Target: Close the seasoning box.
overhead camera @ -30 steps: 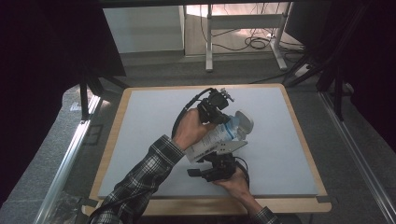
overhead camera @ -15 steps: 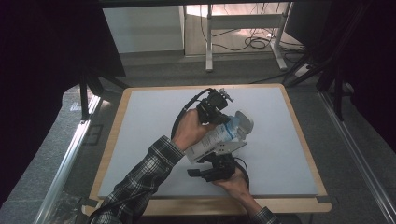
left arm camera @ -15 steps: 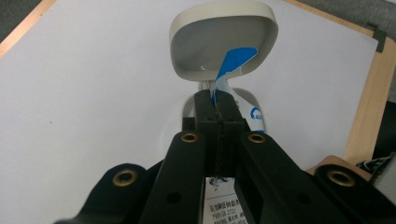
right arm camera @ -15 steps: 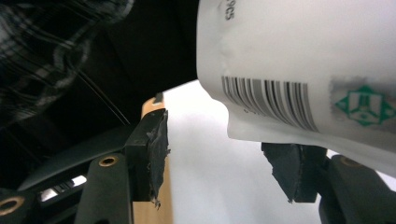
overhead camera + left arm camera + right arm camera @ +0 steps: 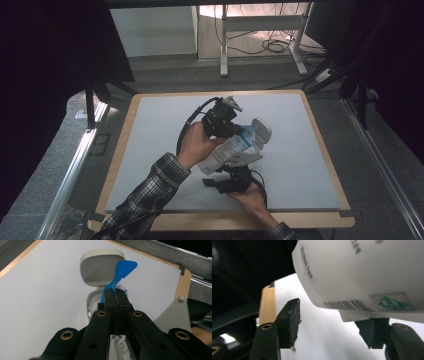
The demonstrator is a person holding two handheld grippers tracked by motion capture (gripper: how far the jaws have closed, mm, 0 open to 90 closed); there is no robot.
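Left claw [image 5: 115, 298]: clenched on a blue tab [image 5: 121, 273], the two black jaws pressed together with the strip pinched between them. In the left gripper view the tab rises out of the jaw tips and curls up in front of the open flip lid [image 5: 102, 266] of a white pack [image 5: 231, 149]. The lid stands tilted back, its grey inner face turned toward the camera, and the pack's opening sits just under it.

Right claw [image 5: 329, 322]: released, jaws spread wide apart. In the right gripper view the pack's underside, with a barcode and a small green mark, hangs just above and between the jaws. The right-hand jaw lies close under the pack's lower edge; contact there cannot be confirmed. The left-hand jaw is apart from the pack.

Position, high view: the pack is held off the white surface [image 5: 300, 165], above its middle, tilted with the lid end up and to the right. The left hand [image 5: 196, 145], in a plaid sleeve, holds its gripper against the pack's upper left side. The right hand [image 5: 248, 198] holds its gripper [image 5: 227, 181] directly beneath the pack, near the front edge of the surface. A wooden border [image 5: 320, 218] frames the surface.
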